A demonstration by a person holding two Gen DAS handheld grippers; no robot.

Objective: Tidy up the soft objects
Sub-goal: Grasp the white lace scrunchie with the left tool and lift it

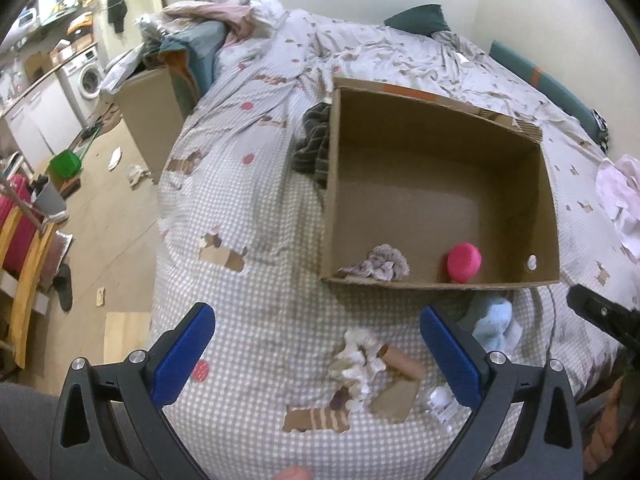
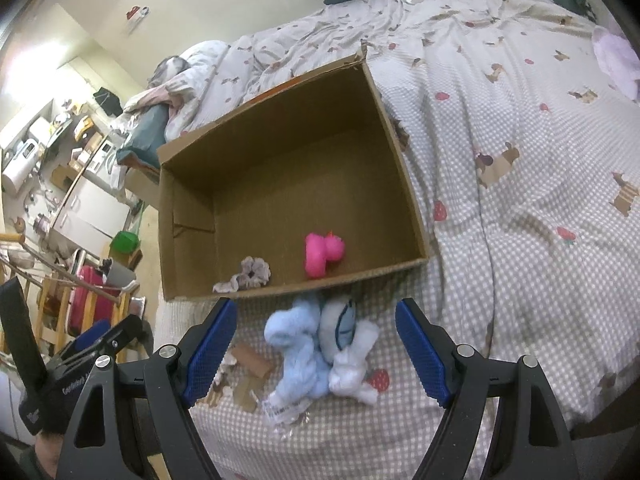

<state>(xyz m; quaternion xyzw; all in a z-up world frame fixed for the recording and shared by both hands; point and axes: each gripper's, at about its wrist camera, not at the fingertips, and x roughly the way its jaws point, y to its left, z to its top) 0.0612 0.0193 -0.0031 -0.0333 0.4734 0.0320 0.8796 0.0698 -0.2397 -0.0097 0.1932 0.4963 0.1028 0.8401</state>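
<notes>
Partly hidden: pink toy [image 1: 464, 261] behind box [image 1: 440, 285] wall | blue sock [image 1: 494, 326] behind left tongs [image 1: 316, 356]

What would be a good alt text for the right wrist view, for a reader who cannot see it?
The open right gripper hovers over a light blue and white soft toy on a checked bedspread. Behind it an open cardboard box holds a pink toy and a grey scrunchie.

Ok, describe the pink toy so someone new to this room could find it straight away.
Start at the open cardboard box lying on the checked bedspread. Look inside along its near wall: the pink plush toy sits on the box floor there, right of a grey frilly scrunchie. It is the only bright pink thing in the box; the pale blue and white soft toys lie outside on the bed.
</notes>
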